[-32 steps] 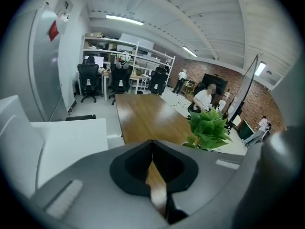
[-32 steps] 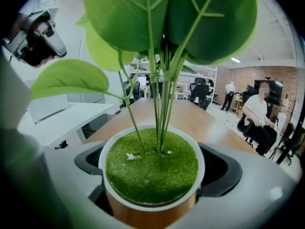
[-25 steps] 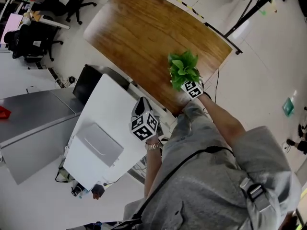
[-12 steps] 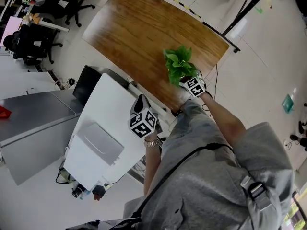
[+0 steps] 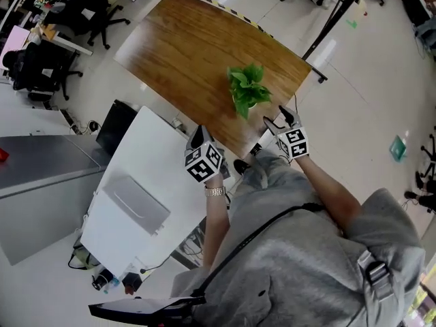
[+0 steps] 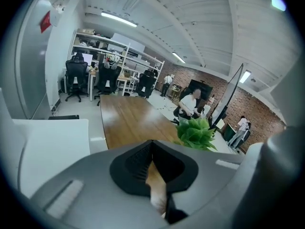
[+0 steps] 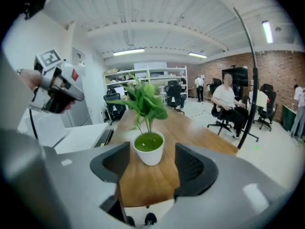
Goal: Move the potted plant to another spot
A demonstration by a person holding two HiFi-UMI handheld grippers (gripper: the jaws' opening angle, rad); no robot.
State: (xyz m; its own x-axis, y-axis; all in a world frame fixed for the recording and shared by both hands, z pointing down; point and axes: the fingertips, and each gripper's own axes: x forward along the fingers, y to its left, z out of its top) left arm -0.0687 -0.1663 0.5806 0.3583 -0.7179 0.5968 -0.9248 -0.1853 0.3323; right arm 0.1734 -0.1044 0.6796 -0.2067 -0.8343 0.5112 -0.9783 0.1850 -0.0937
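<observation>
The potted plant (image 5: 245, 90), green leaves in a small white pot (image 7: 149, 148), stands upright on the wooden table (image 5: 184, 39) near its front edge. My right gripper (image 5: 279, 118) is drawn back from it at the table's edge. Its jaws are closing and hold nothing; in the right gripper view (image 7: 151, 170) the pot stands just beyond the fingertips, untouched. My left gripper (image 5: 197, 136) hovers over the gap between the table and a white cabinet, its jaws shut and empty. In the left gripper view the plant (image 6: 195, 132) shows ahead to the right.
A white cabinet (image 5: 136, 182) stands against the table's near-left side, with a grey counter (image 5: 41, 162) beyond it. Office chairs (image 5: 41, 53) and desks fill the far left. A person sits on a chair (image 7: 228, 101) past the table's far end.
My right gripper has let go of the pot and pulled back and up toward the table's near edge, its jaws narrowing. The plant stays standing on the table. The left gripper has barely moved.
</observation>
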